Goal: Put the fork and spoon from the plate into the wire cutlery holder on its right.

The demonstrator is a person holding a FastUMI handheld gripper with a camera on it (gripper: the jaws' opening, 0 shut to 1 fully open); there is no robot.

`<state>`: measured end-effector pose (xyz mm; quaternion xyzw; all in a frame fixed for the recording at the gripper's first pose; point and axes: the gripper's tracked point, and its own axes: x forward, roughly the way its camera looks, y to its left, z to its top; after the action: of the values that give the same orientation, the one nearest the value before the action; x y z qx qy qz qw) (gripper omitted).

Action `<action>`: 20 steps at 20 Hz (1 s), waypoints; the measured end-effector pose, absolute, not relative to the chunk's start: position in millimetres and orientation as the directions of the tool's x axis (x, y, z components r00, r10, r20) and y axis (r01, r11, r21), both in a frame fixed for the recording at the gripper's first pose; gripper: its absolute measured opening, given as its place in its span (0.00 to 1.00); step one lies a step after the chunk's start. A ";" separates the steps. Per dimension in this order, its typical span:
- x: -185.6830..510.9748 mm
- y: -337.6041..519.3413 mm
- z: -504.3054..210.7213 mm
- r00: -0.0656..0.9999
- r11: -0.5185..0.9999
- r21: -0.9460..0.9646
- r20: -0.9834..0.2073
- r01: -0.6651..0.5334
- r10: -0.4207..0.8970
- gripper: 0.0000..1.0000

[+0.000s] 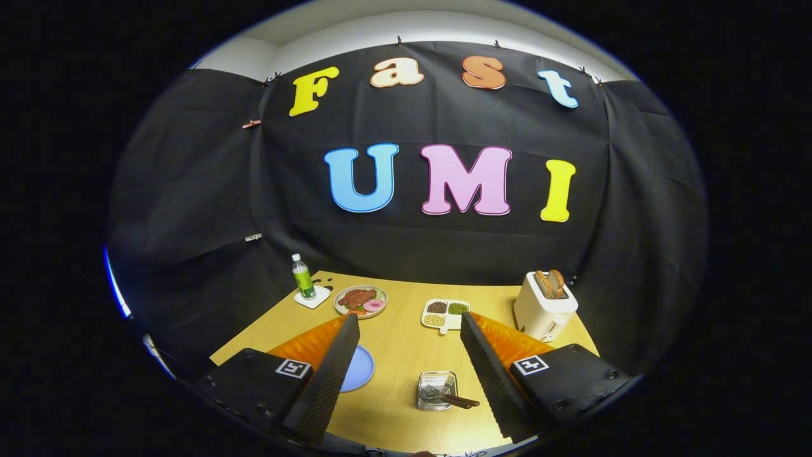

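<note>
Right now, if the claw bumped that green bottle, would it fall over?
Probably, yes. The green bottle stands tall and narrow on a small white coaster, so a push near its cap would likely tip it. Being round, it might roll afterwards. The claw is open and well short of it.

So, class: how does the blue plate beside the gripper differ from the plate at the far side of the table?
1. The blue plate looks bare; the far plate carries food.
2. The blue plate is partly hidden behind one finger of the open gripper; the far plate lies beyond the fingers in full sight.
3. The far plate lies near a bottle; the blue plate lies near the cutlery holder.

Both are round and lie flat on the table.
</note>
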<state>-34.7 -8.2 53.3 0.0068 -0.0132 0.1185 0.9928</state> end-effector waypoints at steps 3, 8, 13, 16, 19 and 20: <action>-37.1 -10.7 47.2 0.970 0.970 0.024 0.036 -0.242 0.241 0.99; -36.9 -8.4 29.6 0.962 0.962 0.014 -0.017 -0.273 0.274 0.99; -35.0 -21.7 34.3 0.960 0.960 0.039 -0.006 -0.278 0.278 0.99; -35.7 -29.0 30.6 0.957 0.957 0.035 -0.015 -0.289 0.290 0.99; -32.2 -37.0 30.4 0.952 0.952 0.012 -0.023 -0.306 0.306 0.99; -29.6 -40.2 33.0 0.950 0.950 0.009 -0.017 -0.311 0.311 0.99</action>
<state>-29.6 -40.2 33.0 0.0032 0.0093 0.1576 0.9875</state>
